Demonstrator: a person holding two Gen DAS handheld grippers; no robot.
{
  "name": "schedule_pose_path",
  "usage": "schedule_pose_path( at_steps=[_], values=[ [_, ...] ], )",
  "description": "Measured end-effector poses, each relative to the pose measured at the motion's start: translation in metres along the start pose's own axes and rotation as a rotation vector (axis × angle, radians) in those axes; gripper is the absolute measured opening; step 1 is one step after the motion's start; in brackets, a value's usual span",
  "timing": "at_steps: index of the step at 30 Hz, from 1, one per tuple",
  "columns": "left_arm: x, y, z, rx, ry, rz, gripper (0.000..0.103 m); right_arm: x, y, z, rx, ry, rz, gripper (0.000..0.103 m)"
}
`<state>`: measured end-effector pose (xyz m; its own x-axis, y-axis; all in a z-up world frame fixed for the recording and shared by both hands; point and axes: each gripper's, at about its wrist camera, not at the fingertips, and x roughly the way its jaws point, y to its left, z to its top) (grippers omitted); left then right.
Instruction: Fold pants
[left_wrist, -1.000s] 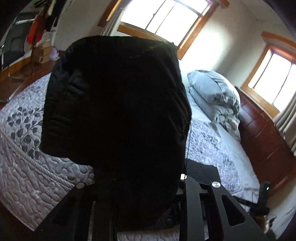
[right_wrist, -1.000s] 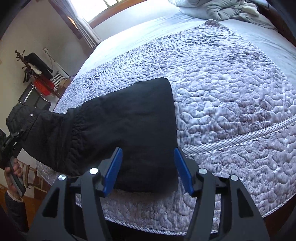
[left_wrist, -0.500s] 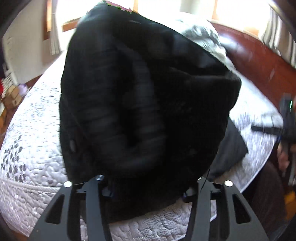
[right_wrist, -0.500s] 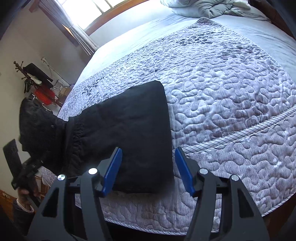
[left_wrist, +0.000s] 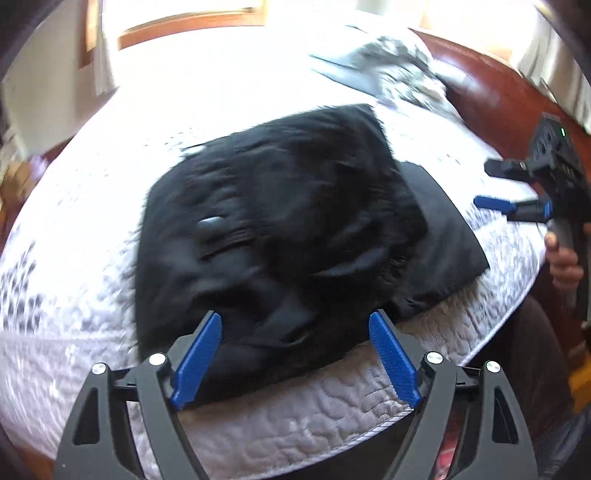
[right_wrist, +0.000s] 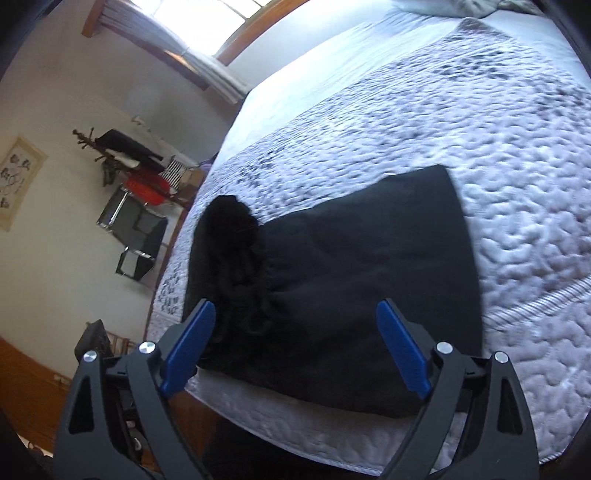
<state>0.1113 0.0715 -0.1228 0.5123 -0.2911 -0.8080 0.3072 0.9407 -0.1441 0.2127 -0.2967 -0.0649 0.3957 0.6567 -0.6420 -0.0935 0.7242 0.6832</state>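
Pants (left_wrist: 280, 236), black, folded into a thick bundle, lying on the quilted bedspread (left_wrist: 74, 325) close to the bed's near edge; near hem almost at the corded border, a flat single layer sticking out to the right from under the bulkier top fold. Plenty of bare quilt on the far side and to the left; far less between bundle and edge.

Left tongs (left_wrist: 295, 358) released, blue pads spread wide either side of the bundle's near edge, not pressing on it; jaws just been opening, cloth no longer gripped. Right tongs (right_wrist: 295, 350) likewise released and just been opening, pads apart over the near edge of the pants (right_wrist: 351, 288), nothing clamped. Seen also from the left wrist camera at far right, right tongs (left_wrist: 517, 184) held off the side of the bed by a hand (left_wrist: 565, 258), well clear of the cloth.

Hard to make out: left view smeared by motion and blown out by window light, so far half of the bed just a white glare; a small grey oval on the pants possibly a button, not certain. Rumpled grey bedding (left_wrist: 399, 70) at the head blurred, beside a dark wooden bed frame (left_wrist: 487, 96). From the right wrist camera, a rumpled gathered part at the bundle's left end, folds lost in black. Coat rack (right_wrist: 110, 151) and a dark chair against the wall beyond the bed's far side. Floor under the near edge hidden by the tongs' frames.
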Motion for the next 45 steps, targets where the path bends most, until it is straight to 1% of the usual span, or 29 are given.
schedule_pose_path(
  at_steps=[2,3,8,12,15,18,21,23,27,31,38,41,43,45],
  values=[
    [-0.006,0.016,-0.001,-0.079,-0.017,0.014,0.085,0.016,0.012,0.005,-0.008,0.038,0.018,0.090],
    [-0.012,0.031,-0.005,-0.133,-0.026,0.034,0.085,0.027,0.018,0.007,-0.015,0.063,0.022,0.090],
    [-0.023,0.070,-0.014,-0.320,-0.067,0.064,0.085,0.066,0.034,0.010,-0.029,0.145,0.021,0.090],
    [-0.026,0.093,-0.017,-0.419,-0.080,0.066,0.087,0.078,0.035,0.005,-0.023,0.170,-0.004,0.091],
    [-0.024,0.103,-0.018,-0.461,-0.070,0.069,0.088,0.084,0.035,-0.001,-0.032,0.186,-0.023,0.092],
    [-0.013,0.105,-0.020,-0.493,-0.040,0.090,0.088,0.087,0.039,-0.003,-0.034,0.194,-0.014,0.092],
    [-0.002,0.106,-0.021,-0.505,-0.008,0.111,0.088,0.090,0.043,-0.002,-0.034,0.206,0.023,0.092],
    [0.004,0.105,-0.022,-0.502,0.011,0.125,0.088,0.093,0.045,0.000,-0.034,0.216,0.043,0.092],
    [0.012,0.102,-0.025,-0.486,0.045,0.131,0.088,0.103,0.050,0.004,-0.042,0.233,0.038,0.092],
    [0.012,0.103,-0.027,-0.495,0.049,0.143,0.093,0.112,0.049,0.006,-0.023,0.247,0.054,0.092],
    [0.013,0.107,-0.028,-0.520,0.062,0.131,0.094,0.123,0.053,0.008,-0.014,0.232,0.095,0.093],
    [0.014,0.108,-0.029,-0.531,0.066,0.129,0.094,0.125,0.056,0.008,-0.018,0.226,0.112,0.092],
    [0.013,0.108,-0.030,-0.535,0.068,0.127,0.095,0.125,0.058,0.009,-0.021,0.217,0.106,0.081],
    [0.013,0.109,-0.030,-0.540,0.071,0.126,0.095,0.123,0.055,0.010,-0.021,0.217,0.086,0.062]
  ],
)
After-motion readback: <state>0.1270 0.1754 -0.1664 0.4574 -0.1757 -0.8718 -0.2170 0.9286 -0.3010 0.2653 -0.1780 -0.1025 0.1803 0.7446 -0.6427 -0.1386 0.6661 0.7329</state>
